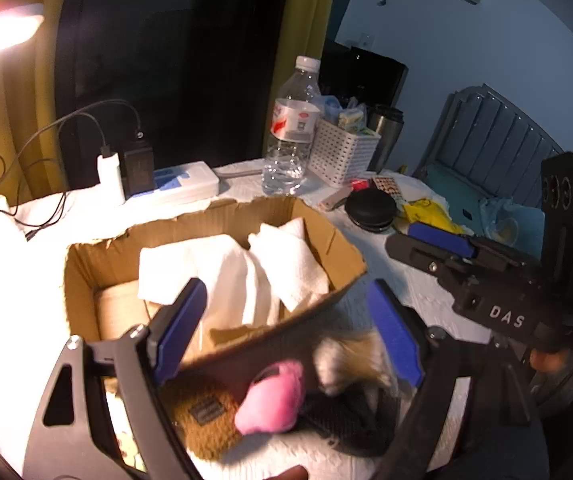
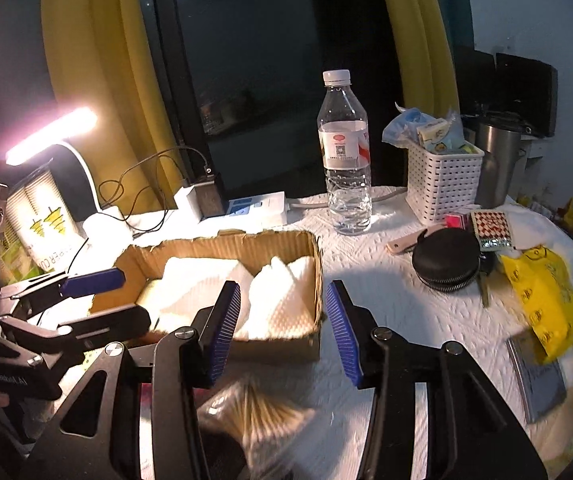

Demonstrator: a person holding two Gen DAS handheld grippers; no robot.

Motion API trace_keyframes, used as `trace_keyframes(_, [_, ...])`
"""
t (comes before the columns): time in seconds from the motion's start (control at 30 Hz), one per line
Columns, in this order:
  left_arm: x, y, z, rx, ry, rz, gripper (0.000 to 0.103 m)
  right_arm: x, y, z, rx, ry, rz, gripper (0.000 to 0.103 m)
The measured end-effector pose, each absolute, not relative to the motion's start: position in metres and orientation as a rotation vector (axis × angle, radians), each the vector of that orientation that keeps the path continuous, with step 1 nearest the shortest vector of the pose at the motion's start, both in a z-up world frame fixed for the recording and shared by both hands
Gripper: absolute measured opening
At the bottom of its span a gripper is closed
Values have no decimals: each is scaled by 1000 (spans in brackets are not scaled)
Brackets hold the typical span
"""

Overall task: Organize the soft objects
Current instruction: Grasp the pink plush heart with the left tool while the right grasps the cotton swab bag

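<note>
A torn cardboard box on the white-covered table holds white folded cloths. In front of it lie a pink plush piece, a brown fuzzy item and a dark item. My left gripper is open and empty above these, at the box's near wall. My right gripper is open and empty over the box's near right corner; a blurred bag of cotton swabs lies below it. Each gripper shows in the other's view, the right and the left.
A water bottle, white basket, steel cup, power strip with chargers, black round case, yellow bag and a grey booklet crowd the table. A lit lamp stands at left.
</note>
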State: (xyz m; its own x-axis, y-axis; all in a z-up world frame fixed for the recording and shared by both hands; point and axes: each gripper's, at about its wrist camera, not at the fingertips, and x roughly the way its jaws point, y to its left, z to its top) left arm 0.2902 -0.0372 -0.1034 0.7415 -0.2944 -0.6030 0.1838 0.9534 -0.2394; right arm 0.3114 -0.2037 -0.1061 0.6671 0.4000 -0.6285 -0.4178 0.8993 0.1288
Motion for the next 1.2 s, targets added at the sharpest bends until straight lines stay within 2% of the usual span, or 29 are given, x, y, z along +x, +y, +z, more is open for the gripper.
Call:
trace_keyframes(0.17, [272,-36,-109,-174,694,-260,83,294,-203,-112,-38,717,459,48])
trace_keyframes(0.4, [252,-35,-128,-194,725,-250,84,276,-203,-134,-42,764,461,56])
trace_keyframes(0.6, [245,-40,-144,-195,757,-248,84,268,-205,-151,-37,803,468,56])
trace_keyframes(0.73, [246,-42,-150,-189,771,-242,84,269,-205,-164,-30,839,486,64])
trace_keyframes(0.97, [254,-49,-158,-159,788,-218,83,274,-205,-183,-14,888,495,67])
trace_keyframes(1.03, [256,-52,-161,-145,790,-215,83,276,-206,-187,-4,894,495,73])
trace_keyframes(1.2, [265,-56,-168,-111,810,-186,83,280,-206,-199,18,932,504,73])
